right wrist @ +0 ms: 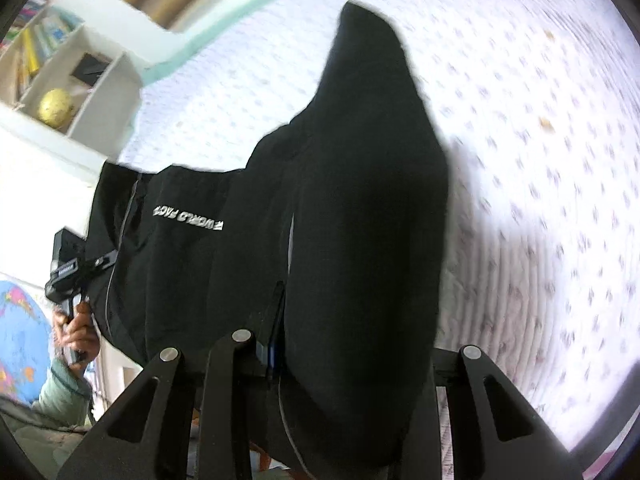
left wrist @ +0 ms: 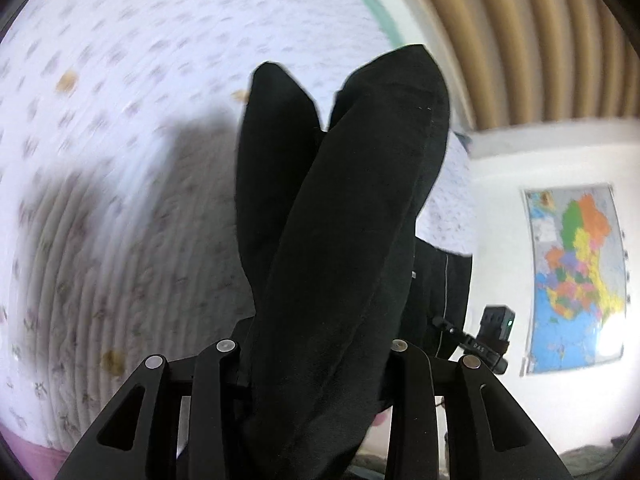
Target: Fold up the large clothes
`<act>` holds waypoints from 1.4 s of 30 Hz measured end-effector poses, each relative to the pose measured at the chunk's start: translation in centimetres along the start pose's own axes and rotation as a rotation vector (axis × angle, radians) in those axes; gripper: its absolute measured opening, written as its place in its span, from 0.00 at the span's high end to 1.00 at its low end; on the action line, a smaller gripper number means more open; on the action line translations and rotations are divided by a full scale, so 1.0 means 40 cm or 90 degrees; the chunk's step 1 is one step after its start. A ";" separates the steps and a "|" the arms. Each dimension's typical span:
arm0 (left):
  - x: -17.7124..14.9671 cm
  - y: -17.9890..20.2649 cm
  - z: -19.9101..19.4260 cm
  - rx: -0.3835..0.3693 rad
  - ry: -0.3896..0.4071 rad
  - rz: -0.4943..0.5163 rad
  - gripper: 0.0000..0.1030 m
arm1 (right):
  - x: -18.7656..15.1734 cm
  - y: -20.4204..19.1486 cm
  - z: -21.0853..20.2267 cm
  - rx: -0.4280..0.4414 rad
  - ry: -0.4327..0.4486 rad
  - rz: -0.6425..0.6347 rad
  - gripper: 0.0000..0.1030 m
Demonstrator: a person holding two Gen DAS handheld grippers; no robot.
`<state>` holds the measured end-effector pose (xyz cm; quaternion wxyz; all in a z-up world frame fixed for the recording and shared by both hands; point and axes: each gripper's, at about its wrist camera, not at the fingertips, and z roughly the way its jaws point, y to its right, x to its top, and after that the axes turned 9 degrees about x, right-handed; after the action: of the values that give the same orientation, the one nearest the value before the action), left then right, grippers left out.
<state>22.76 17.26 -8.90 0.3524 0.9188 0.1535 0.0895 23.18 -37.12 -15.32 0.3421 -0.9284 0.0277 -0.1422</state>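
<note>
A large black garment (left wrist: 344, 220) hangs in the air above a white quilted bed (left wrist: 120, 120). My left gripper (left wrist: 316, 360) is shut on a bunched part of the black cloth, which covers the fingertips. My right gripper (right wrist: 352, 344) is shut on another part of the same garment (right wrist: 360, 200), and its fingertips are hidden by cloth too. White lettering (right wrist: 188, 216) shows on the stretch of cloth between the two grippers. The other gripper shows at the side of each view, in the left wrist view (left wrist: 492, 336) and in the right wrist view (right wrist: 68, 276), held by a hand.
The bed (right wrist: 540, 160) has a pale green edge (right wrist: 224, 4). A white shelf (right wrist: 80, 92) with books and a gold ball stands beside it. A coloured map (left wrist: 576, 280) hangs on the white wall. Beige curtains (left wrist: 520, 32) hang behind the bed.
</note>
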 end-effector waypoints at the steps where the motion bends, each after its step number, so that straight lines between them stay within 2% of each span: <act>1: 0.001 -0.037 0.005 0.001 0.006 -0.026 0.61 | -0.002 0.029 0.012 -0.003 -0.001 0.019 0.66; 4: 0.015 -0.201 0.057 0.007 0.004 -0.159 0.48 | 0.002 0.106 0.043 0.016 0.005 0.080 0.66; 5: 0.014 -0.246 0.080 -0.004 -0.007 -0.199 0.44 | 0.002 0.116 0.054 0.020 0.008 0.094 0.63; 7: 0.015 -0.297 0.112 -0.054 -0.029 -0.239 0.42 | 0.013 0.131 0.083 0.013 0.011 0.129 0.53; 8: 0.017 -0.305 0.114 -0.065 -0.038 -0.247 0.42 | 0.012 0.160 0.082 0.010 0.009 0.150 0.47; 9: 0.021 -0.302 0.104 -0.062 -0.043 -0.247 0.42 | 0.014 0.158 0.087 0.008 0.009 0.166 0.45; 10: 0.027 -0.292 0.086 -0.045 -0.041 -0.234 0.42 | 0.016 0.157 0.081 0.005 0.010 0.176 0.45; 11: 0.033 -0.269 0.045 -0.003 -0.023 -0.198 0.43 | 0.011 0.180 0.045 -0.001 0.010 0.172 0.45; 13: 0.043 -0.226 -0.039 0.065 0.019 -0.141 0.44 | 0.002 0.140 -0.002 -0.067 0.013 0.125 0.44; 15: 0.039 -0.158 -0.142 0.143 0.077 -0.070 0.44 | -0.012 0.053 -0.049 -0.160 0.028 0.036 0.43; 16: 0.035 -0.131 -0.168 0.165 0.093 -0.046 0.44 | -0.015 -0.017 -0.067 -0.194 0.039 -0.013 0.42; 18: 0.026 -0.047 -0.210 0.209 0.122 0.016 0.44 | -0.020 -0.111 -0.078 -0.217 0.055 -0.076 0.33; 19: 0.017 -0.004 -0.208 0.218 0.127 0.047 0.44 | -0.021 -0.157 -0.069 -0.203 0.063 -0.100 0.31; 22: -0.005 0.097 -0.127 0.219 0.101 0.121 0.44 | -0.035 -0.191 -0.018 -0.149 0.042 -0.116 0.29; 24: -0.037 0.156 -0.026 0.272 0.055 0.185 0.44 | -0.051 -0.214 0.037 -0.178 0.017 -0.140 0.29; 25: -0.052 0.173 0.029 0.312 0.035 0.215 0.44 | -0.057 -0.223 0.086 -0.201 0.001 -0.150 0.29; 26: -0.064 0.177 0.067 0.338 0.019 0.230 0.44 | -0.070 -0.209 0.094 -0.205 -0.006 -0.152 0.29; 28: -0.087 0.154 0.154 0.395 -0.016 0.237 0.44 | -0.095 -0.170 0.169 -0.219 -0.041 -0.139 0.29; 30: -0.083 0.133 0.196 0.426 -0.026 0.235 0.43 | -0.108 -0.142 0.213 -0.230 -0.055 -0.121 0.30; 32: -0.073 0.145 0.186 0.439 -0.035 0.224 0.43 | -0.106 -0.147 0.217 -0.245 -0.061 -0.115 0.30; 33: -0.070 0.161 0.175 0.450 -0.033 0.232 0.45 | -0.102 -0.154 0.208 -0.248 -0.066 -0.109 0.33; 35: -0.085 0.229 0.123 0.473 0.013 0.282 0.45 | -0.091 -0.200 0.150 -0.230 -0.050 -0.108 0.42; 38: -0.112 0.347 0.032 0.477 0.105 0.352 0.45 | -0.076 -0.304 0.037 -0.217 0.026 -0.160 0.42; 42: -0.130 0.499 -0.090 0.466 0.214 0.381 0.45 | -0.042 -0.437 -0.097 -0.206 0.121 -0.196 0.40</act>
<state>21.28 3.63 6.91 -0.0635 0.9587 -0.0410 0.2742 19.66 -25.94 -1.68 0.1591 -0.9469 -0.0595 -0.2728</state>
